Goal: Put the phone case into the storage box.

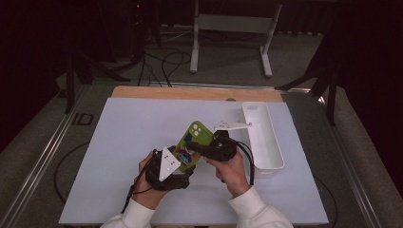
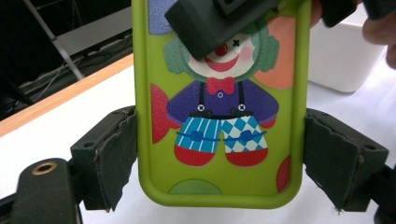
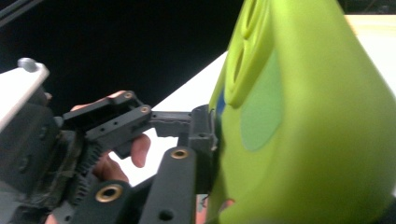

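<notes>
- Green phone case [image 1: 192, 142] is held up off the white table mat [image 1: 119, 142], roughly mid-table, just left of the white bin [image 1: 263, 137].
- Case is tilted: camera-cutout end points far and up, bottom end sits near, down at the left gripper.
- Back print shows in the left gripper view [image 2: 219, 102]: cartoon clown, red bow tie, blue top, checked shorts.
- Left gripper [image 1: 178, 166]: jaws set wide, one pad on each long edge of the case near its bottom end. Pads meet the edges, so it grips the case across its width.
- Right gripper [image 1: 192, 145]: comes in from the right, jaws closed narrow on the case around mid-length, pinching it through its thickness. In the left gripper view one black jaw lies across the clown's face [image 2: 219, 21].
- Right gripper view: case [image 3: 303, 130] is very close and blurred, one jaw pad pressed flat against its inner side; the other jaw is hidden behind the case.
- Bin stands at the right edge of the mat, long side running near to far.
</notes>
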Tool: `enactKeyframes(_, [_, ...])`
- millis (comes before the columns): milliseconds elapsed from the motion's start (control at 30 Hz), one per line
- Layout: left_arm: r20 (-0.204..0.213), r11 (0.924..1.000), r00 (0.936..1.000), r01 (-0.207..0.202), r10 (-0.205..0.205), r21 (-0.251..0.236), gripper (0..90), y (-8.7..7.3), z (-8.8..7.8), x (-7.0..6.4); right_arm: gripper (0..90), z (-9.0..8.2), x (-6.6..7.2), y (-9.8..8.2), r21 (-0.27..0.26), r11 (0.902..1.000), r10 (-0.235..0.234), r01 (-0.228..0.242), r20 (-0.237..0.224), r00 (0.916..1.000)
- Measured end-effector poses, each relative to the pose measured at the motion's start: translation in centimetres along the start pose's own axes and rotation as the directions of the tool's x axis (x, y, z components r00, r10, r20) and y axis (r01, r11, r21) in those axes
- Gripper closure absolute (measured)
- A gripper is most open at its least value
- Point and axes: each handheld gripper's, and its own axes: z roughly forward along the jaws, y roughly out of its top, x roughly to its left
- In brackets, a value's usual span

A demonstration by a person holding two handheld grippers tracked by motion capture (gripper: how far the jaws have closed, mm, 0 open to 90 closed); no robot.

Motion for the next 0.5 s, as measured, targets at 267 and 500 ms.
enactKeyframes(267, [-0.008,0.9999,1.0,-0.006,0.006,0.009,15.9,-0.04,0.09,0.02,87.9,0.1,0.3,0.03,0.006,0.9998,-0.02,0.02,-0.009,0.9998])
enactKeyframes(500, [0.004,1.0,1.0,-0.001,0.001,0.001,15.8,-0.08,0.05,0.13,88.8,0.11,0.9,0.16,0.021,0.998,-0.06,0.06,0.003,0.9982])
